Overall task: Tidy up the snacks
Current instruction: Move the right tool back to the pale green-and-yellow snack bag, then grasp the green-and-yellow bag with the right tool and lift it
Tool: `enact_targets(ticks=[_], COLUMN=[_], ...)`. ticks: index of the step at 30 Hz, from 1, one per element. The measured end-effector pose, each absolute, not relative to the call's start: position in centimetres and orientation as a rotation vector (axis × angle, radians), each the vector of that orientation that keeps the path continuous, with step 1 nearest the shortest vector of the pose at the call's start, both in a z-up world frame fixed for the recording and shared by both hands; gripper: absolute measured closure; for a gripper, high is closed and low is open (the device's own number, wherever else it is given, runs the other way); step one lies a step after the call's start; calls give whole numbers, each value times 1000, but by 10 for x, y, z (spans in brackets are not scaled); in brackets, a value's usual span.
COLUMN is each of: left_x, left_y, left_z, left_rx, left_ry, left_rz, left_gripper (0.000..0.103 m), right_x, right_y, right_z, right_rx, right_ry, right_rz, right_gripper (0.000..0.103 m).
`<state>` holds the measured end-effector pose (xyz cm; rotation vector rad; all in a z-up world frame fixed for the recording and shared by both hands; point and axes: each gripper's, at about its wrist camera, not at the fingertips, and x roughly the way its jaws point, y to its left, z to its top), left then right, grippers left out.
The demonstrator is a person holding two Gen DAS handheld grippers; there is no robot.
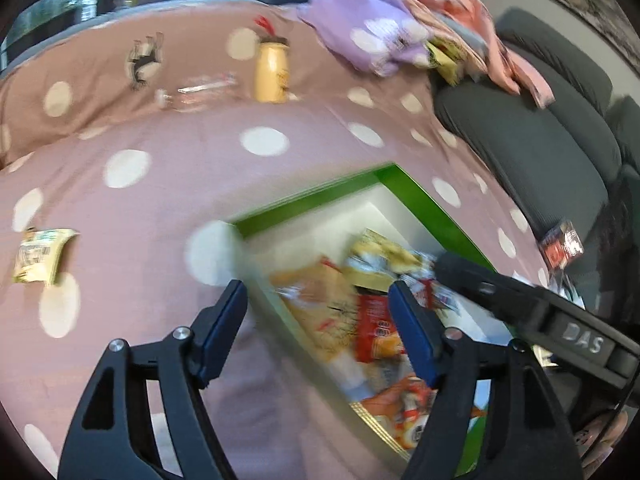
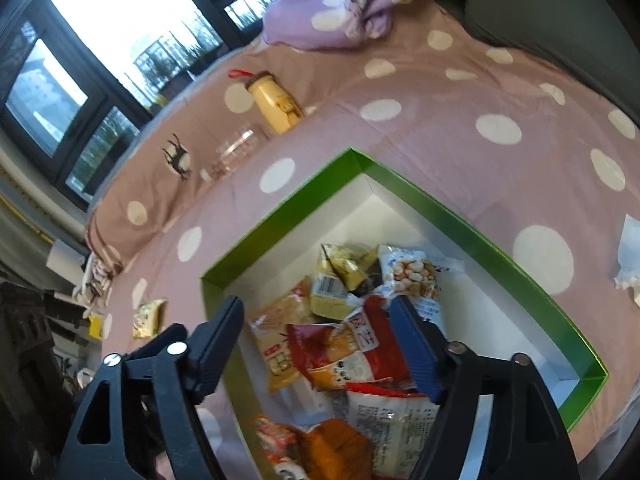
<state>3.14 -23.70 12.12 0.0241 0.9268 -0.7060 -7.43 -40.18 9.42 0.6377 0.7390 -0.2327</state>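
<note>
A green box point(image 1: 424, 196) point(image 2: 472, 232) with a white inside sits on the pink dotted cloth and holds several snack packets point(image 1: 360, 304) point(image 2: 352, 340). My left gripper point(image 1: 320, 308) hangs open above the box's near left rim, nothing between its fingers. My right gripper point(image 2: 316, 324) is open too, above the pile of packets, holding nothing. In the left wrist view the right gripper's black body point(image 1: 520, 304) reaches in over the box from the right. A loose yellow-green packet point(image 1: 40, 256) point(image 2: 148, 318) lies on the cloth left of the box.
A yellow bottle point(image 1: 272, 72) point(image 2: 276, 106) and a clear glass point(image 1: 200, 92) point(image 2: 234, 152) stand farther back. A purple dotted bag point(image 1: 372, 36) point(image 2: 332, 12) with yellow packets lies beyond. A grey sofa point(image 1: 540, 136) borders the right. A white wrapper point(image 2: 630, 260) lies right of the box.
</note>
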Motion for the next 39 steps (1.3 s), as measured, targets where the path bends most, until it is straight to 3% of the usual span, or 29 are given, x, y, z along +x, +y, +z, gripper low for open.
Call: enact_targets(ticks=[3, 15, 17, 26, 36, 39], left_x=[47, 113, 122, 172, 196, 193], left_y=[-202, -46, -28, 0, 4, -2], left_z=[129, 128, 120, 67, 40, 37], left_rx=[-28, -167, -196, -230, -269, -239], left_ry=[899, 874, 889, 986, 1022, 1016], left_rz=[-639, -301, -272, -291, -379, -398], left_gripper=[19, 18, 12, 12, 13, 26], right_x=[-74, -10, 20, 146, 204, 204], right_y=[-392, -318, -296, -200, -152, -144], right_z=[103, 116, 113, 57, 13, 10], right_rx=[609, 709, 741, 712, 657, 591], right_ry=[710, 729, 759, 1012, 1144, 1122], right_rz=[-227, 41, 108, 252, 279, 281], right_gripper=[23, 22, 22, 22, 22, 25])
